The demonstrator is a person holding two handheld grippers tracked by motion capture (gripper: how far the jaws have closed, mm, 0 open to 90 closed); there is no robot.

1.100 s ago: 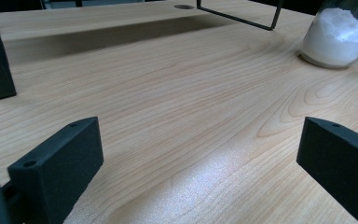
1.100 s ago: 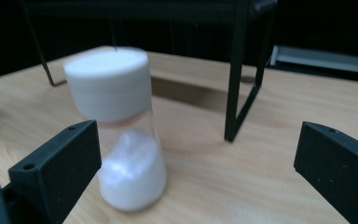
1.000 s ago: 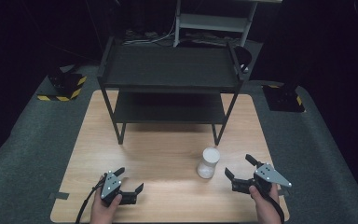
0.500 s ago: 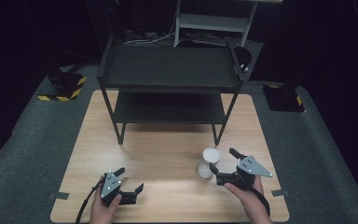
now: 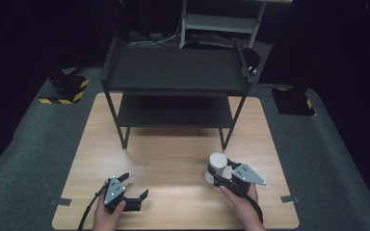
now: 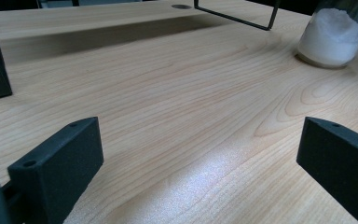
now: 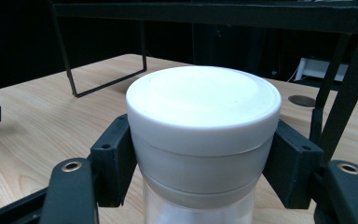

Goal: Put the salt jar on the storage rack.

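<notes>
**Two Grippers at the Table: Right Clamped on the Jar, Left Idle**

One white-capped jar stands on the wooden table, at about 4 o'clock from the table's centre in the high view, just in front of the right front leg of the black two-tier shelf rack. It is a clear container, partly filled with white powder, and stands upright on its base.

Right gripper: its jaws have just been closing, with the jar between them. In the right gripper view the two black pads sit against opposite sides of the jar, just below the white cap, at 9 and 3 o'clock. The grip reads as clamped on the jar.

Left gripper: it lies low over the table at about 7 o'clock from the centre, well apart from the jar. Its jaws stand wide apart with nothing between them; the left gripper view shows bare wood between the pads and the jar far off at 1 o'clock.

Step in hand: securing the grasp. The jar still rests on the table and is not yet lifted.

Next move, as a judgement: raise the jar straight up, keeping it upright so the powder stays level. If the rack is the destination, the lift must clear the shelf's edge rail and avoid the nearby leg. The grip sits high, near the cap, so a slow, steady lift reduces the risk of the jar swinging or slipping.
</notes>
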